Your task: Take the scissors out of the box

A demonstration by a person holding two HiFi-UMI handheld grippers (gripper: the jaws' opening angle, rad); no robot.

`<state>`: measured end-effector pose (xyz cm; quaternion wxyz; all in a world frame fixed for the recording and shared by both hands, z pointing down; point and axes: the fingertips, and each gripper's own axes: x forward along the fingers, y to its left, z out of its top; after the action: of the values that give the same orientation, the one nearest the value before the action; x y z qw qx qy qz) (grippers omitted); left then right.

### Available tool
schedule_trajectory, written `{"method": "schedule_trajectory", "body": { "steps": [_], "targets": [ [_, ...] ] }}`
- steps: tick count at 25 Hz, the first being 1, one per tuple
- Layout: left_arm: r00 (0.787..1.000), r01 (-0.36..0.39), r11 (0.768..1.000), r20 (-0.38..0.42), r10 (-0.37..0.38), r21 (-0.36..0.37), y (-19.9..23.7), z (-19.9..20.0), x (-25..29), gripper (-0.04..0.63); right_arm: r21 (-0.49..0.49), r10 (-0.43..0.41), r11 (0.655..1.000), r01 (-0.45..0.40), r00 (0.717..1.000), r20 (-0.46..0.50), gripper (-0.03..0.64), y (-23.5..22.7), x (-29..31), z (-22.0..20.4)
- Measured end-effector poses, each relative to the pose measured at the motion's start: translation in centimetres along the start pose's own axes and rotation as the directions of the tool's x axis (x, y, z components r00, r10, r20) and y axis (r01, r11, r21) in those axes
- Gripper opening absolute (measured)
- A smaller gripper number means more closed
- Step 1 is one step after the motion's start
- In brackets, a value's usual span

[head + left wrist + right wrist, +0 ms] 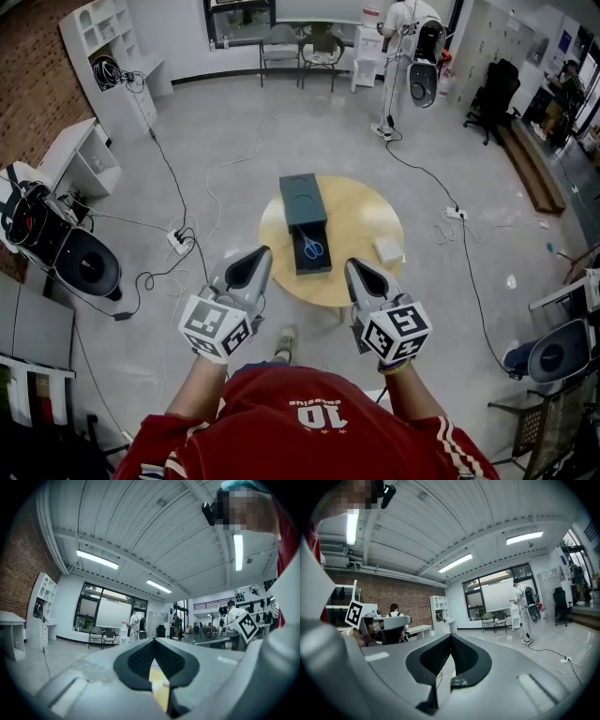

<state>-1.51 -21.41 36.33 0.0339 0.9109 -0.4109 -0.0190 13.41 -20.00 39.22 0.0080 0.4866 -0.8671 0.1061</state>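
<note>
In the head view a long dark box (306, 214) lies open on a round wooden table (361, 220). The scissors (312, 248), with blue handles, rest inside its near end. My left gripper (259, 254) is held at the table's near-left edge, short of the box, and is shut on nothing. At the near-right edge my right gripper (355, 266) is likewise shut and empty. Both point level toward the far side of the room. The left gripper (154, 640) in its own view and the right gripper (450, 636) in its own view show pads meeting at the tips; neither view shows the box.
A small white block (388, 249) sits on the table's right side. Cables and a power strip (178, 242) trail over the floor to the left. A person (405, 47) stands at the back, near chairs (300, 49). White shelves (111, 47) line the left wall.
</note>
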Motion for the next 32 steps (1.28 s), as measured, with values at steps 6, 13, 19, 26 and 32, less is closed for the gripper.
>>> {"method": "schedule_trajectory", "body": {
  "steps": [6,13,19,26,32],
  "targets": [
    [1.0,0.003,1.0,0.005,-0.003,-0.012,1.8,0.3,2.1,0.003,-0.021,-0.029,0.999,0.029,1.0,0.005,0.022,-1.9,2.3,1.4],
    [1.0,-0.004,1.0,-0.003,0.004,0.001,3.1,0.2,3.2,0.003,-0.034,0.057,0.998,-0.058,0.998,-0.031,0.14,-1.6,4.9,0.7],
    [1.0,-0.009,1.0,-0.019,0.009,0.01,4.0,-0.2,3.8,0.003,-0.019,0.062,0.998,-0.064,0.995,-0.075,0.14,-2.8,7.0,-1.2],
    [0.999,-0.007,1.0,-0.045,0.007,-0.006,5.8,-1.1,5.0,0.003,-0.025,0.06,0.997,-0.067,0.978,-0.2,0.14,-4.6,10.3,-6.0],
    [0.998,0.004,1.0,-0.069,-0.006,-0.03,7.2,-2.4,7.1,0.003,-0.03,0.044,0.998,-0.057,0.945,-0.325,0.14,-6.8,13.0,-11.3]
  ]
}}
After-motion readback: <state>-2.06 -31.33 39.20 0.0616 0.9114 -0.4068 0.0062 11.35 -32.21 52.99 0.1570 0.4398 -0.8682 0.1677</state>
